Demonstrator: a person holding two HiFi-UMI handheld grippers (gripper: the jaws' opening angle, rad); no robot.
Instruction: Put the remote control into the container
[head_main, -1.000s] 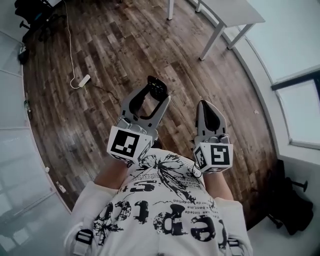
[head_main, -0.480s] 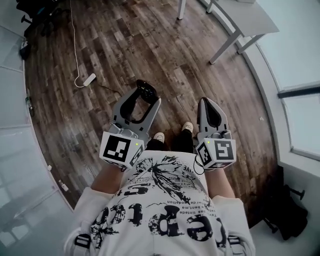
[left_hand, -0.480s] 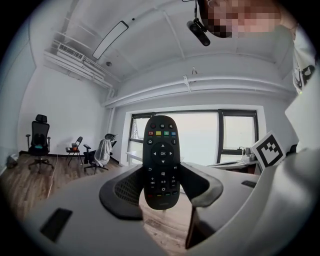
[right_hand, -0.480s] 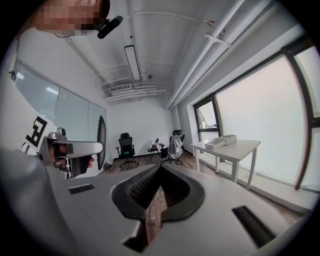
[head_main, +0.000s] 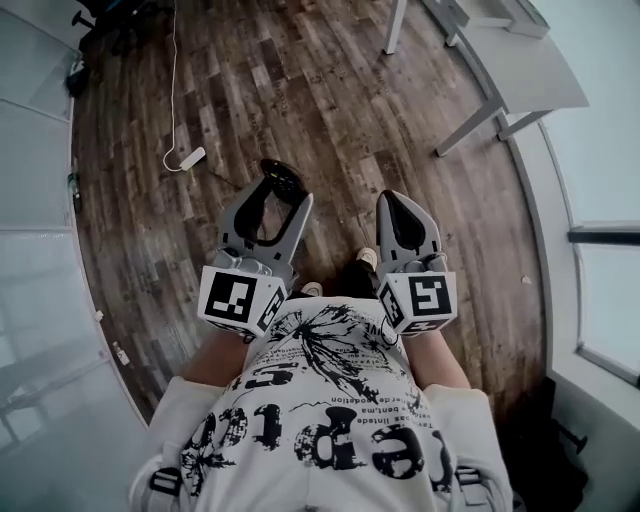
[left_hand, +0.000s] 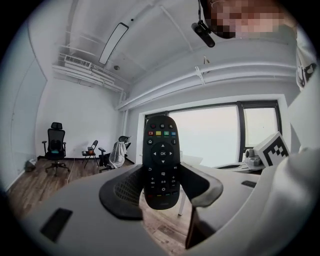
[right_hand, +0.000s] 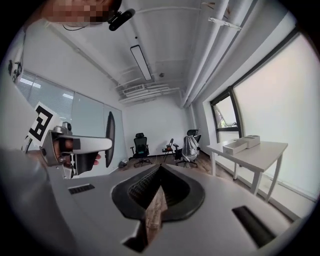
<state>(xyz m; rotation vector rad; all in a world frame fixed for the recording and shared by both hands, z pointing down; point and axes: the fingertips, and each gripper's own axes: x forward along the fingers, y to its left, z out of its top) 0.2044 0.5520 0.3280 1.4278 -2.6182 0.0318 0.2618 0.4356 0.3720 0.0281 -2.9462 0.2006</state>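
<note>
Underfoot, a wooden floor (head_main: 300, 90) is filling most of the head view, and a person in a printed shirt (head_main: 330, 400) is standing on it. At upper right a white desk (head_main: 530, 75) is standing beside the window. The right gripper view is showing two white boxes (right_hand: 241, 144) lying on that desk. The nearer one appears open-topped and is probably the container, though this is a judgement. Both tools are being held close before the chest and well apart from the desk, which suggests a carrying stage rather than a placing one. The left claw (head_main: 272, 192) is pinching the black remote control (left_hand: 161, 155) by its lower end, so the button face is standing upright above the pads. A low grip of this kind is leaving most of the body free for lowering into a box. The right claw (right_hand: 159, 175) is pressing fully together with nothing between its jaws, resting idle beside the other.
</note>
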